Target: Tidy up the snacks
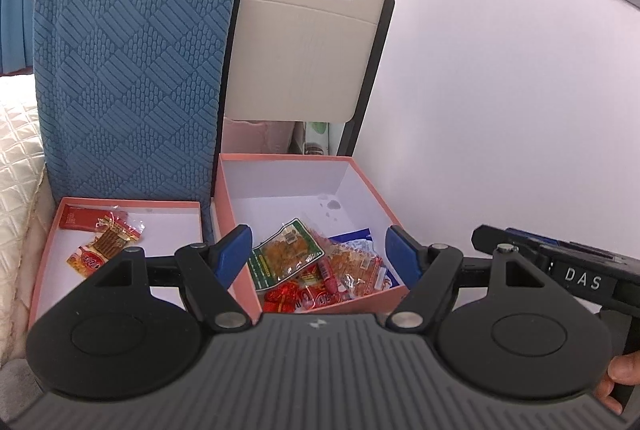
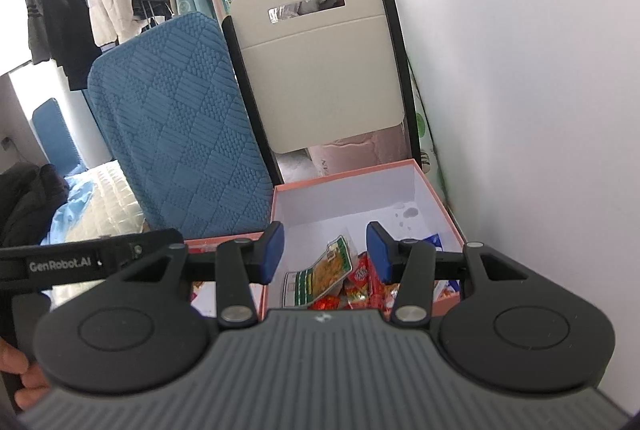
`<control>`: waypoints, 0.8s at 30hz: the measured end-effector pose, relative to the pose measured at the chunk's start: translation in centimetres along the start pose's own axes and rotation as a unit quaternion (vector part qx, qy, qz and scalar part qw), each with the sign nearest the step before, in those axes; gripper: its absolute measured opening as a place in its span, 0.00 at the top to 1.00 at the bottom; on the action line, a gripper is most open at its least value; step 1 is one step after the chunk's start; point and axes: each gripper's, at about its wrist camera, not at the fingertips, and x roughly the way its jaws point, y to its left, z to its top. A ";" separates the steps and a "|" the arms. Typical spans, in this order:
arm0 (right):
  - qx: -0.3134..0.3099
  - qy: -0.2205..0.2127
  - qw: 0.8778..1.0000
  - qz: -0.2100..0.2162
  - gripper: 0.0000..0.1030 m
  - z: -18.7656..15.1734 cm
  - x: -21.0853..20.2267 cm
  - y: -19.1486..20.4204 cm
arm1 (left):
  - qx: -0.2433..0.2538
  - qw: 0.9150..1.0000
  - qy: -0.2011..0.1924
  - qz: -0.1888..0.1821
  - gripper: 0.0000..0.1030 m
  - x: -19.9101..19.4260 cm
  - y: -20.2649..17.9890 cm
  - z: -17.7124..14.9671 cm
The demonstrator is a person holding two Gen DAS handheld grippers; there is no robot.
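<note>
**Q:** What does the figure show, and where do the snacks lie?

**A:** Two pink boxes side by side, before a blue cushion point(image 1: 132, 70) and a cream chair back point(image 1: 308, 50); the deep box point(image 1: 236, 230) holds a heap of packets, topmost a green-edged packet point(image 1: 286, 254) among red wrappers point(image 1: 288, 298); the shallow box point(image 1: 44, 250) to its left holds only a few, a red flat pack point(image 1: 78, 218) and a packet of brown sticks point(image 1: 110, 242). The left tongs point(image 1: 316, 256) stand spread wide and empty above the heap; the right tongs point(image 2: 326, 252) stand partly spread, also with nothing between them.

**Q:** What could go wrong from here?

**A:** The packets overlap loosely; a grip on the green-edged one may well drag a neighbour up with it, or slide off the slick film; both tongs aim at the same deep box, so they could knock together; a push on the light cardboard wall could shift the box.

**Q:** What remains hidden or unclear?

**A:** The near part of each box lies behind the tongs' bodies; the surface under the boxes cannot be made out; a blue-and-white packet point(image 1: 360, 236) is mostly buried; the packet print is unreadable; grey marks on the deep box floor point(image 1: 330, 206) are of unknown kind.
</note>
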 end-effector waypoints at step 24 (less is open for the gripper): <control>-0.012 -0.006 1.000 -0.009 0.53 -6.0 -1.8 0.0 | 0.013 1.000 -0.007 0.013 0.25 -1.1 0.1 -4.5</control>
